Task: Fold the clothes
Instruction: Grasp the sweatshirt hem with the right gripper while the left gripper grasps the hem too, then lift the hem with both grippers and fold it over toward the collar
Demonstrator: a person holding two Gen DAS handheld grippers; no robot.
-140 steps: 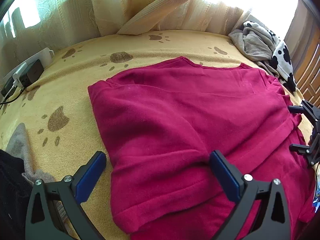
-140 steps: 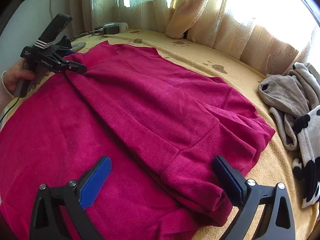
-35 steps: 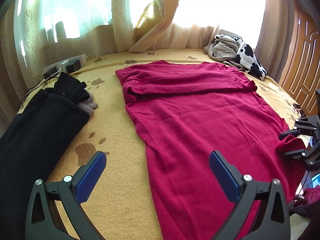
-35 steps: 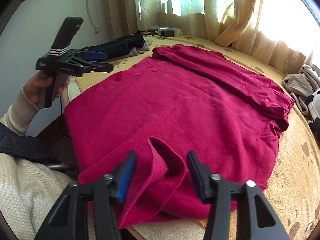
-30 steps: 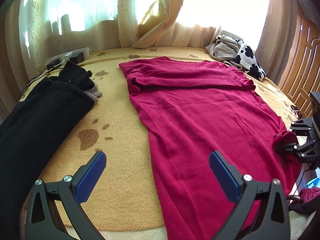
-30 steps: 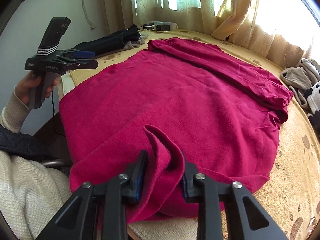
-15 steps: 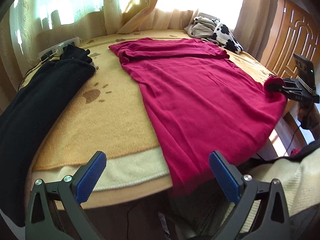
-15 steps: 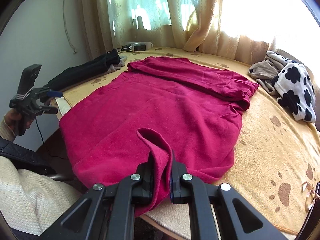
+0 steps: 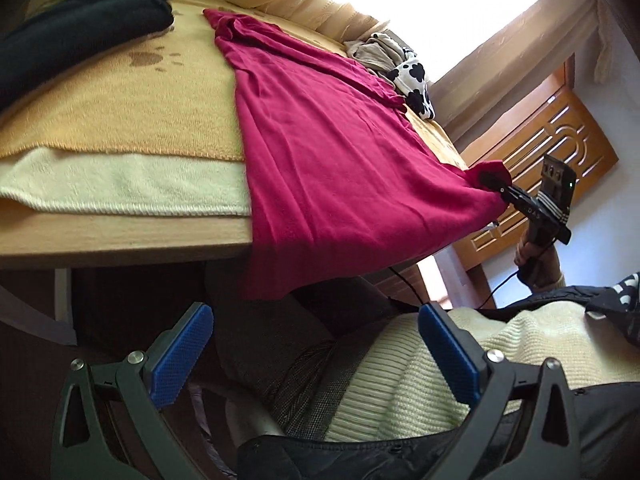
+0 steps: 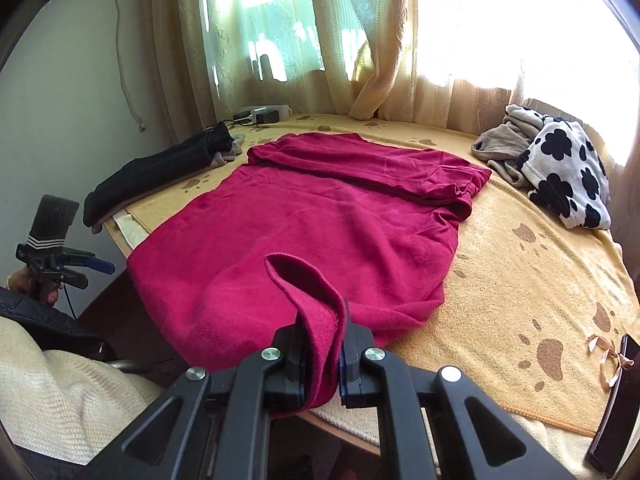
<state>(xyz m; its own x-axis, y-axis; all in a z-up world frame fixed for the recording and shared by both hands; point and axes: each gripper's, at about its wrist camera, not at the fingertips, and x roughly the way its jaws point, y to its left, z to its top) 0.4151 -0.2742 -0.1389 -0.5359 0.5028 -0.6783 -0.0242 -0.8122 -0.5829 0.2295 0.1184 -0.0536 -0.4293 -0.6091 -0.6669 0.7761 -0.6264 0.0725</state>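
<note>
Our right gripper (image 10: 320,354) jaws pinch the crimson fleece garment (image 10: 320,220) hem at lower centre, left gripper (image 9: 312,354) jaws wide and empty; we risk dragging it off the bench.

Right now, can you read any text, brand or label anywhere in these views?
None legible.
Right gripper: white lettering on its body, too small and blurred to read.
Left gripper: only white stripes, no words.
Red garment: no label showing.
</note>
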